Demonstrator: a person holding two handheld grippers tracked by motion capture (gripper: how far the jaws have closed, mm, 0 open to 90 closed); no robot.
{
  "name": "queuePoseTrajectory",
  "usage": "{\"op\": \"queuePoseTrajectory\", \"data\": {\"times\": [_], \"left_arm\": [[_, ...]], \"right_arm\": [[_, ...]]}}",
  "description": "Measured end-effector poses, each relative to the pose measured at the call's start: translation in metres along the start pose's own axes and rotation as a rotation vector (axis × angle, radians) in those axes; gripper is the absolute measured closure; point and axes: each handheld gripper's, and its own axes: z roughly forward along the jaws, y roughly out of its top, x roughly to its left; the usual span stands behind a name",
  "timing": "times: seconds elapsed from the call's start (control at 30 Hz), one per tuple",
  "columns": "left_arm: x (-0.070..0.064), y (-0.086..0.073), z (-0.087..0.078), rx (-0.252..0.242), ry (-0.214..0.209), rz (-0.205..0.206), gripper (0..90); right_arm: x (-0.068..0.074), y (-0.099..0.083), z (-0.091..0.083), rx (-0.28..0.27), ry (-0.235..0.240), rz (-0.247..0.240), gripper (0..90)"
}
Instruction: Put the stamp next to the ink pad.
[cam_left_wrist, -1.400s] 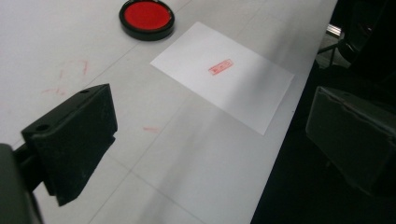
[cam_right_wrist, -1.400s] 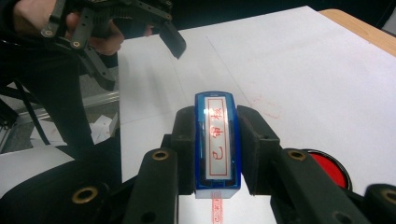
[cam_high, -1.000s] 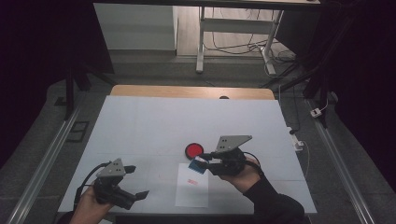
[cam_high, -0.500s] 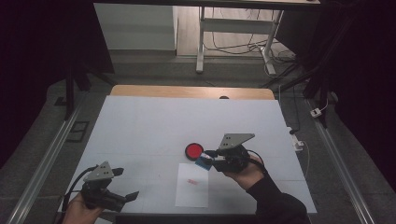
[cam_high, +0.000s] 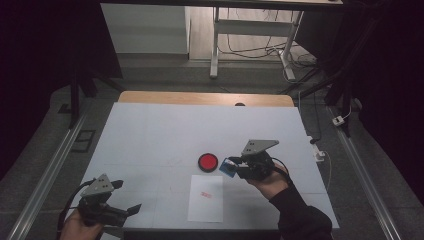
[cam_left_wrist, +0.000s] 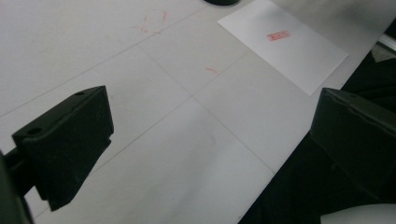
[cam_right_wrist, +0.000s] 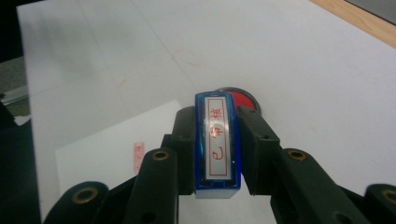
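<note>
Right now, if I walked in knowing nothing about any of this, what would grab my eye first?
Probably the blue rectangular stamp with red characters, clamped in the right hand-held gripper just above the table. Beside it sits a round red ink pad in a black case, and nearer the person lies a white sheet of paper bearing a small red stamp mark. The left hand-held gripper hangs open at the near left edge of the white table.

Ink pad (cam_right_wrist: 243, 100) partly behind stamp (cam_right_wrist: 217, 140)
</note>
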Motion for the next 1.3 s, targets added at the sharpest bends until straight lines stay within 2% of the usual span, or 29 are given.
{"op": "queuePoseTrajectory", "data": {"times": [0.5,0.97,1.17,1.3], "left_arm": [[0.004,-0.004,-0.005,0.005,0.029,-0.019,0.0],[0.003,-0.003,-0.002,0.046,0.062,-0.010,0.3],[0.003,-0.002,0.001,0.066,0.059,-0.009,1.1],[0.003,-0.002,0.001,0.071,0.060,-0.010,1.2]], "right_arm": [[-0.024,-0.015,-0.003,0.037,-0.091,0.047,69.6],[-0.045,-0.029,-0.002,0.071,-0.149,0.095,69.6],[-0.052,-0.035,0.000,0.087,-0.176,0.109,69.6],[-0.057,-0.039,0.002,0.093,-0.174,0.120,69.5]]}}
